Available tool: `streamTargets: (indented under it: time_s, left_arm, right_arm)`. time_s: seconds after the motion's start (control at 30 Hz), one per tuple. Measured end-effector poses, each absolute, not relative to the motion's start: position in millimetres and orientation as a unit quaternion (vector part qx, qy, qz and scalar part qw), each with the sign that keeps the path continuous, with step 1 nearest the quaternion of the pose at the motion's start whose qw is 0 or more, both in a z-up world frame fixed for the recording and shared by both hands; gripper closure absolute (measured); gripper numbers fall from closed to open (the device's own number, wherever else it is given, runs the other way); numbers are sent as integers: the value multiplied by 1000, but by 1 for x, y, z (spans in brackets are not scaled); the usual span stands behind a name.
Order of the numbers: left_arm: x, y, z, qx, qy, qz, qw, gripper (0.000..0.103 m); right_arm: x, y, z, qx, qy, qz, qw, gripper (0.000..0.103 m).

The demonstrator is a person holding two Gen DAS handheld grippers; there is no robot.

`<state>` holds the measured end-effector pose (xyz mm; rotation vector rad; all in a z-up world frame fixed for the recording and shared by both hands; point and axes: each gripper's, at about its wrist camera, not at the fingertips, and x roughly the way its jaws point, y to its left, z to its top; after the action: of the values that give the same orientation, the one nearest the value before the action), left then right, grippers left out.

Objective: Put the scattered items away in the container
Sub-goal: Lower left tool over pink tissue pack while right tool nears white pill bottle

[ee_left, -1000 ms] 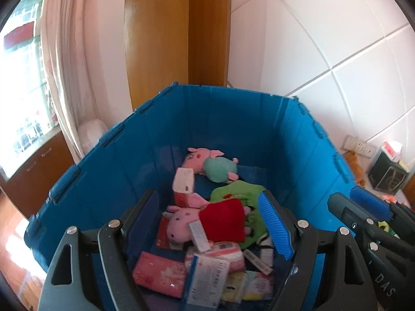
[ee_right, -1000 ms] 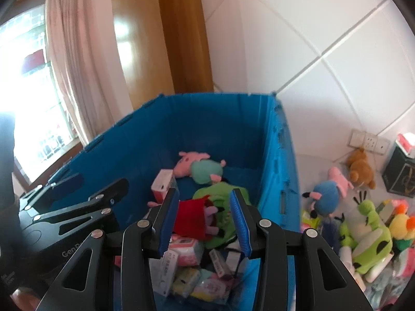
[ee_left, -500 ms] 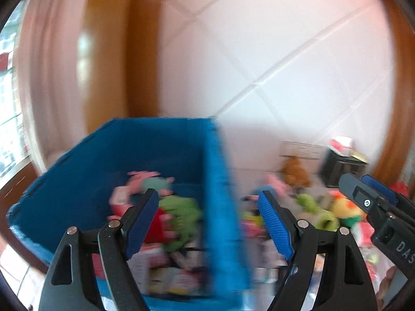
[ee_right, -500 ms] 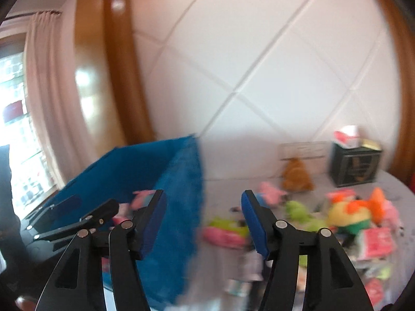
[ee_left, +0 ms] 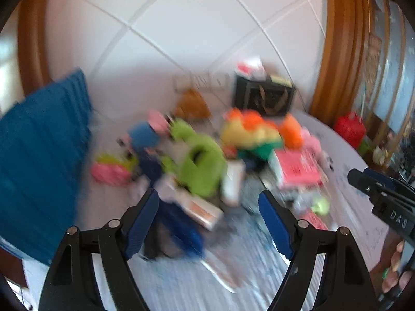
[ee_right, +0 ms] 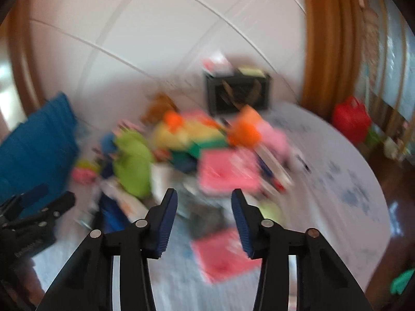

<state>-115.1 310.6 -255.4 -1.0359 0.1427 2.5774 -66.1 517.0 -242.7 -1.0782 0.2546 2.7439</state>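
Note:
Both views are motion-blurred. The blue container [ee_left: 39,160] stands at the left, also in the right wrist view [ee_right: 33,150]. A pile of scattered items lies on the table: a green plush [ee_left: 199,165] [ee_right: 132,165], a yellow and orange plush [ee_left: 249,132] [ee_right: 186,132], pink packets [ee_left: 295,168] [ee_right: 228,171] [ee_right: 225,254]. My left gripper [ee_left: 208,207] is open and empty, above the pile's near edge. My right gripper [ee_right: 204,204] is open and empty, above the pink packets.
A black box [ee_left: 264,96] [ee_right: 238,93] stands at the back against the white tiled wall. A red object [ee_left: 350,127] [ee_right: 350,119] sits at the right beyond the table edge. A wooden door frame [ee_right: 321,39] rises at the right.
Both grippers have swung right, from over the blue container to facing the pile on the table. The container has slid to the left edge of both views. Both stay open.

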Motion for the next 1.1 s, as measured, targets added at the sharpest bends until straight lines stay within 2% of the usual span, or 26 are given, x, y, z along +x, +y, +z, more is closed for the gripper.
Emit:
streamTargets:
  time_s: [0.03, 0.3, 0.5, 0.63, 0.8, 0.83, 0.9, 1.03, 1.1]
  left_arm:
    - [-113, 319, -268, -380, 59, 906, 177, 24]
    - [-99, 358, -352, -457, 107, 862, 190, 24]
    - [-75, 391, -386, -497, 98, 836, 211, 24]
    - [-60, 421, -404, -523, 85, 822, 211, 24]
    - [-54, 441, -426, -537, 82, 826, 150, 24]
    - [-56, 437, -428, -539, 83, 828, 130, 24]
    - [-61, 419, -429, -541, 75, 833, 85, 24]
    - [-70, 363, -418, -529, 46, 847, -7, 24]
    - [-72, 340, -409, -524, 21, 851, -27, 24]
  right_arm:
    - [-60, 526, -254, -374, 89, 918, 95, 66]
    - [-35, 601, -356, -464, 143, 860, 158, 66]
    - [-34, 623, -385, -488, 150, 847, 146, 66]
    - [-57, 643, -390, -500, 126, 848, 126, 66]
    - [-90, 635, -416, -542, 70, 836, 47, 66]
    - [-91, 625, -422, -554, 65, 830, 27, 69]
    - [-85, 602, -422, -555, 62, 829, -23, 69]
    - [-63, 532, -431, -582, 80, 788, -183, 69]
    - [-55, 510, -427, -573, 72, 791, -201, 69]
